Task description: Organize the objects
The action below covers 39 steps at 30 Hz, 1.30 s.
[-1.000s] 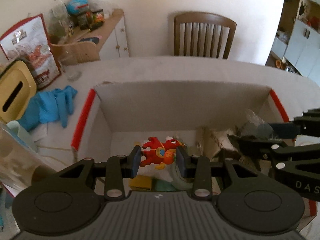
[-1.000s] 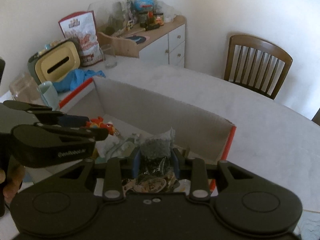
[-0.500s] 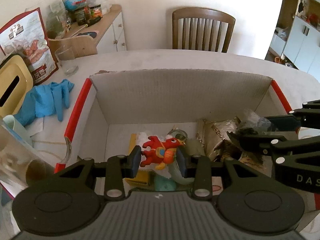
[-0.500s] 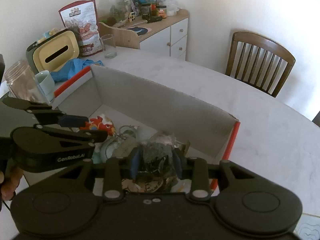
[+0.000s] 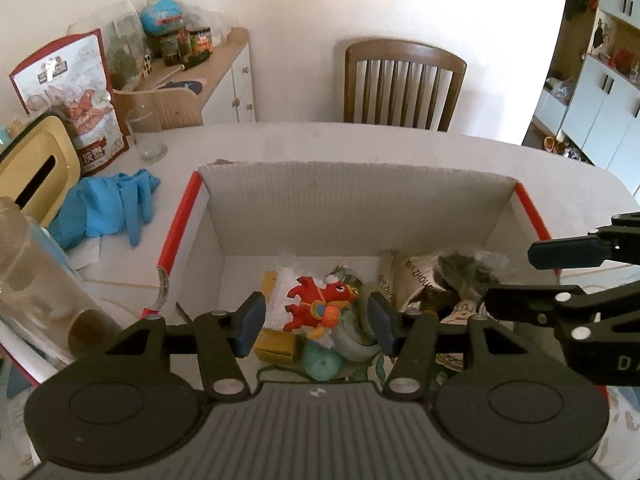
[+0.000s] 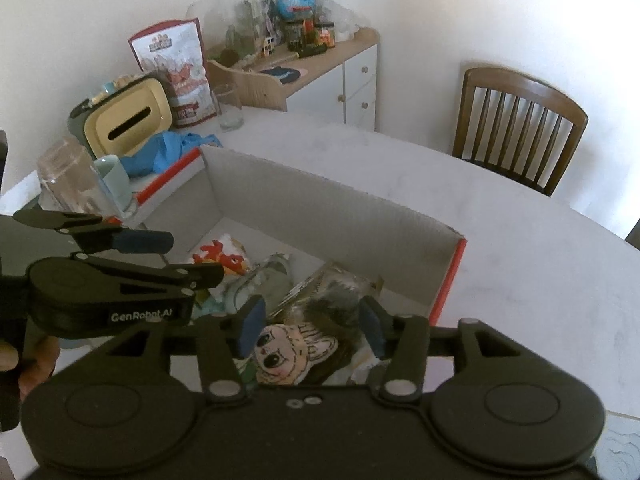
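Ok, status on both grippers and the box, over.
Left gripper opening, red dragon toy loose between pads. Right gripper opening over clear bag of dark bits. Both inside red-edged cardboard box. Nothing blocking.

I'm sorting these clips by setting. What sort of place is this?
Most likely a home dining room or kitchen corner: a wooden slat-back chair pulled up to a pale table, a sideboard crowded with jars and food bags, and a cardboard box of household odds and ends.
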Each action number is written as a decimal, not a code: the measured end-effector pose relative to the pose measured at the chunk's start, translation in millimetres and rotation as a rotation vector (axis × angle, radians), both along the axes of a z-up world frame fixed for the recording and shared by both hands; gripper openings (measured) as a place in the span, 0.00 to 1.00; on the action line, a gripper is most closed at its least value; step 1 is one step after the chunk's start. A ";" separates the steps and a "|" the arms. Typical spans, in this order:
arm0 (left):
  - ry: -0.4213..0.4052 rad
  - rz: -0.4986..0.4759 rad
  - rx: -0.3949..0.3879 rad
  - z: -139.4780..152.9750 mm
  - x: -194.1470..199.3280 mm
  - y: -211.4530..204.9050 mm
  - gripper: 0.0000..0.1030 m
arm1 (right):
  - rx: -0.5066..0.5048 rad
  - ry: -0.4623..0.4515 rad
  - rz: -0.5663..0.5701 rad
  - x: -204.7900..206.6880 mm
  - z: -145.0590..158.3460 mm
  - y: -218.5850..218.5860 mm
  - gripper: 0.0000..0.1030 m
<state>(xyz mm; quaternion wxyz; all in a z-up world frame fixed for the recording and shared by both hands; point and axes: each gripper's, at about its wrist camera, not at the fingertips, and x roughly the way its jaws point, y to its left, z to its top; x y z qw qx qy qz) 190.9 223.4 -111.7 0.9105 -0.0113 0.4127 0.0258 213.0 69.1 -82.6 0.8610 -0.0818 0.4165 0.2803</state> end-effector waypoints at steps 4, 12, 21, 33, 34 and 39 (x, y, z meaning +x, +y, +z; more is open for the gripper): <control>-0.029 0.005 -0.010 11.9 -11.2 -1.3 0.66 | 0.018 -0.022 0.004 -12.1 11.5 -6.1 0.56; -0.082 -0.004 -0.013 34.5 -34.1 -8.3 0.73 | 0.066 -0.063 0.003 -34.1 32.4 -15.8 0.64; -0.120 -0.006 -0.034 51.8 -58.8 -15.0 0.75 | 0.119 -0.118 -0.009 -58.1 51.0 -32.5 0.79; -0.158 -0.012 -0.017 66.6 -88.2 -31.0 0.81 | 0.181 -0.184 -0.022 -89.0 61.1 -58.4 0.91; -0.158 -0.012 -0.022 67.5 -89.9 -31.7 0.81 | 0.188 -0.186 -0.023 -90.6 62.0 -60.9 0.91; -0.169 -0.005 -0.042 74.2 -99.6 -35.2 0.85 | 0.207 -0.203 -0.030 -101.2 66.5 -72.6 0.94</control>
